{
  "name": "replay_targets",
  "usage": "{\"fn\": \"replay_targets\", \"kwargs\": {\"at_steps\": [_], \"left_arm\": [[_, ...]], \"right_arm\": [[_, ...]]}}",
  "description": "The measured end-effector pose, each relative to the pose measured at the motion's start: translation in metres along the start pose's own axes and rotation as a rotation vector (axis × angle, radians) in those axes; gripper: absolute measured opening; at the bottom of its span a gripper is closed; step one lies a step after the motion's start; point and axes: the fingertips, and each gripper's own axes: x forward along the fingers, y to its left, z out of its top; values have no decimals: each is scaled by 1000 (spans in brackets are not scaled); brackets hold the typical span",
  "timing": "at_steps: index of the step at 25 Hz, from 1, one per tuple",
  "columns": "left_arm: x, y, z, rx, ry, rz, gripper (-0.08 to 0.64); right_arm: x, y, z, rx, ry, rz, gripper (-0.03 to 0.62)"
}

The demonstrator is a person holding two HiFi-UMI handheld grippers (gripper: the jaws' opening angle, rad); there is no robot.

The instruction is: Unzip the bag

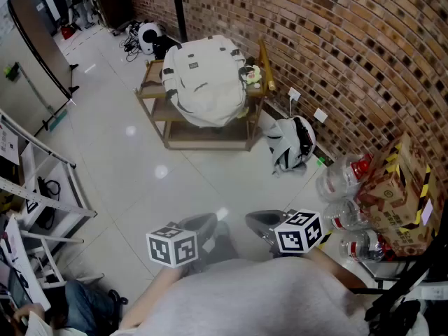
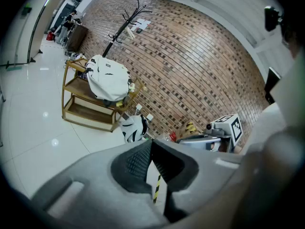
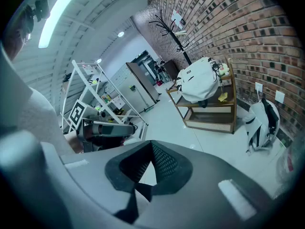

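Observation:
A white backpack [image 1: 204, 80] lies on top of a low wooden shelf cart [image 1: 155, 108] against the brick wall, far ahead of me. It shows too in the left gripper view, as the backpack [image 2: 108, 78], and in the right gripper view, as the backpack [image 3: 199, 79]. Both grippers are held close to my body, well away from it. My left gripper [image 1: 207, 222] is shut with nothing in it, jaw tips touching [image 2: 151, 141]. My right gripper [image 1: 257, 221] is shut and empty as well, tips meeting [image 3: 152, 144].
A second white-and-black bag [image 1: 292, 143] sits on the floor by the wall, right of the cart. Water bottles [image 1: 344, 180] and a cardboard box [image 1: 396, 194] stand at the right. A coat stand [image 1: 179, 5] is behind the cart; white racks [image 1: 42, 187] stand at the left.

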Motion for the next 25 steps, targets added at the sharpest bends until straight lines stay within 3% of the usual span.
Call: {"fn": "replay_targets", "kwargs": {"at_steps": [4,7,14,20,25], "left_arm": [[16,55,98,46,-34,4,2],[23,83,146,68,-53,3,2],[46,118,187,59,-30,-9,2],[76,141,216,27,-13,10,2],[102,172,254,0,-16,62,2]], "right_arm": [[48,-27,94,-21,-44,-3,-2],[68,-41,136,-31,-56,-5,-2],[88,-80,183,-35,-66,-46,-2],[110,-112,217,-48,-35,-16,-2],[139,-154,272,-71,-16,8,-2]]}}
